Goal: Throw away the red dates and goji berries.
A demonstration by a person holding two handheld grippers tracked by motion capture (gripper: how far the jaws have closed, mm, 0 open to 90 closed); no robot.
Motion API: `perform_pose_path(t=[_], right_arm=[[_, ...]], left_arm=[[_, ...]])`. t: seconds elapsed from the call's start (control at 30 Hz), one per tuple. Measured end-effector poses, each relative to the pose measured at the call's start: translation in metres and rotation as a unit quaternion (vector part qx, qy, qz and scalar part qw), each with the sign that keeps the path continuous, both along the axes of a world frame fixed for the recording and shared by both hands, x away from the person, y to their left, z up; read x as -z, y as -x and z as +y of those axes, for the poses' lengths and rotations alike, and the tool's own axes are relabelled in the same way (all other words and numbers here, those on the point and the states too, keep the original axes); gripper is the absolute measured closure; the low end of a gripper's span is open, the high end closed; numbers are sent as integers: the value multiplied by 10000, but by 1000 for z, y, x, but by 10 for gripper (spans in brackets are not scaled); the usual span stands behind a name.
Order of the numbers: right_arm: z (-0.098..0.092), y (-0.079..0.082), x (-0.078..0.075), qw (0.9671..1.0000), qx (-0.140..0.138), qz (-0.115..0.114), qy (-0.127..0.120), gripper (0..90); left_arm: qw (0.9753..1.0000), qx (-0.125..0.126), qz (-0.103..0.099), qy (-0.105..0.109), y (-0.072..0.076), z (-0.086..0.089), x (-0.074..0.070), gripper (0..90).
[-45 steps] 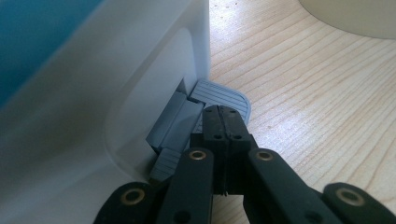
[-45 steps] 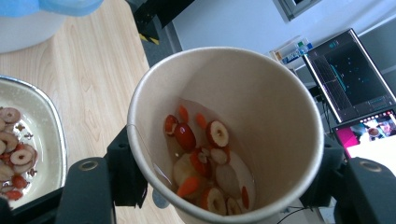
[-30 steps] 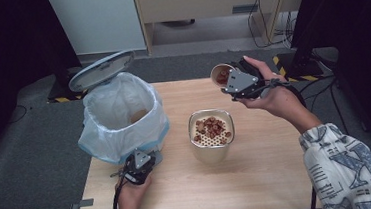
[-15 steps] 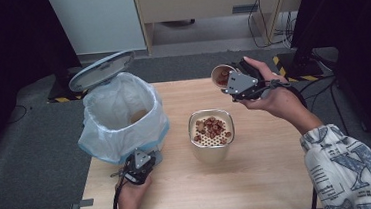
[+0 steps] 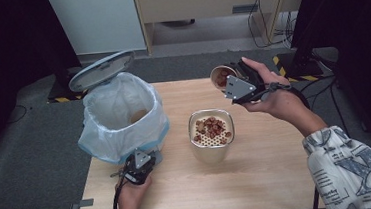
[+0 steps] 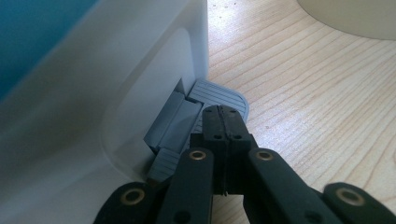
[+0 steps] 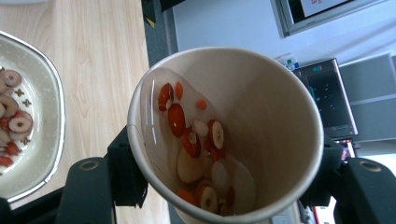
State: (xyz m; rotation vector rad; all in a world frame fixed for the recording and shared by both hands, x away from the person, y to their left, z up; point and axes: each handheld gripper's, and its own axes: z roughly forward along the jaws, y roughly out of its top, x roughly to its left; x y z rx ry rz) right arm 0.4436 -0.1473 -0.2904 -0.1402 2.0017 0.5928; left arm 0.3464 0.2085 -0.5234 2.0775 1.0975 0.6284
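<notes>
Nothing's really moved since a second ago: right gripper (image 5: 232, 83) stays clamped on the paper cup (image 7: 224, 135), left gripper (image 6: 223, 122), jaws together, presses the bin pedal (image 6: 219, 95).

Bright, even light on the table (image 5: 259, 179); dark surroundings, and soft, blurred close-ups.

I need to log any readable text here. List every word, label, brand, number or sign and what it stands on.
None can be read.
Red marks on the wall-mounted screen: too blurred.
Print on the patterned white sleeve: too blurred.
The tan paper cup and white lined pedal bin carry no text.
</notes>
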Motion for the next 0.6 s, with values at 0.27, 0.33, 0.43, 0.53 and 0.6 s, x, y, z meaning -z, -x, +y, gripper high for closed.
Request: perform_pose_path(t=[0.27,0.33,0.43,0.53,0.6], right_arm=[[7,5,2,9991,-44,-224,367,332],[8,6,2,9987,-48,-284,431,331],[8,7,1,9985,-54,-310,447,332],[8,7,0,9983,-56,-346,465,332],[8,8,0,9981,-59,-372,484,332]], left_arm=[[10000,10,3,-4,0,0,0,897],[10000,9,4,-2,0,0,0,897],[10000,8,4,-2,0,0,0,897],[10000,6,14,-7,0,0,0,896],[10000,8,5,0,0,0,0,896]])
